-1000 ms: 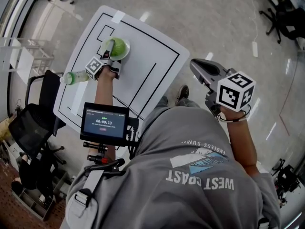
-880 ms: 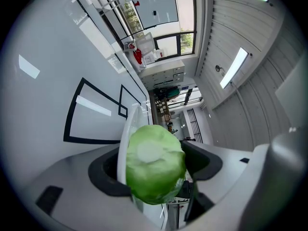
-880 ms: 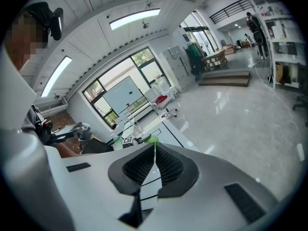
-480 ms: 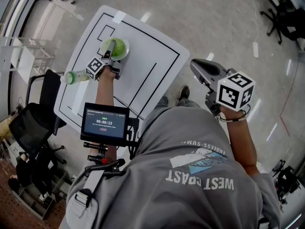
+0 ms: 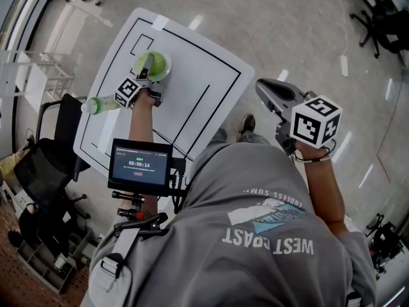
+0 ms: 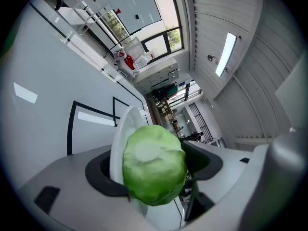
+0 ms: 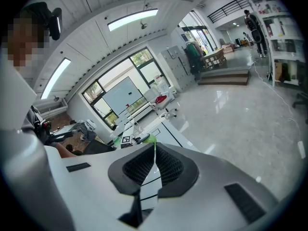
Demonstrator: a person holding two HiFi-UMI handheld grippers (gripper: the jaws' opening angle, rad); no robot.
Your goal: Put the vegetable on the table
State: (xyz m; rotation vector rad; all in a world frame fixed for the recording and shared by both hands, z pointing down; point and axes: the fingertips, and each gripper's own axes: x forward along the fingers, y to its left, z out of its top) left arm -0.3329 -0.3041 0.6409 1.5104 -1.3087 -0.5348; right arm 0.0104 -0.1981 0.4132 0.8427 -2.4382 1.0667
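Note:
A round green cabbage is over a white plate at the far left of the white table. My left gripper reaches over the plate and is shut on the cabbage. In the left gripper view the cabbage fills the space between the two black pads, with the plate's rim just behind it. My right gripper hangs off the table's right side above the floor. It is shut and holds nothing, and its pads meet at the tips.
A clear bottle lies at the table's left edge beside my left hand. Black lines are taped on the tabletop. A small screen is mounted at the person's chest. A black chair stands left of the table.
My left gripper has rolled a little about its own line with the cabbage still between its jaws. The right gripper has not moved.

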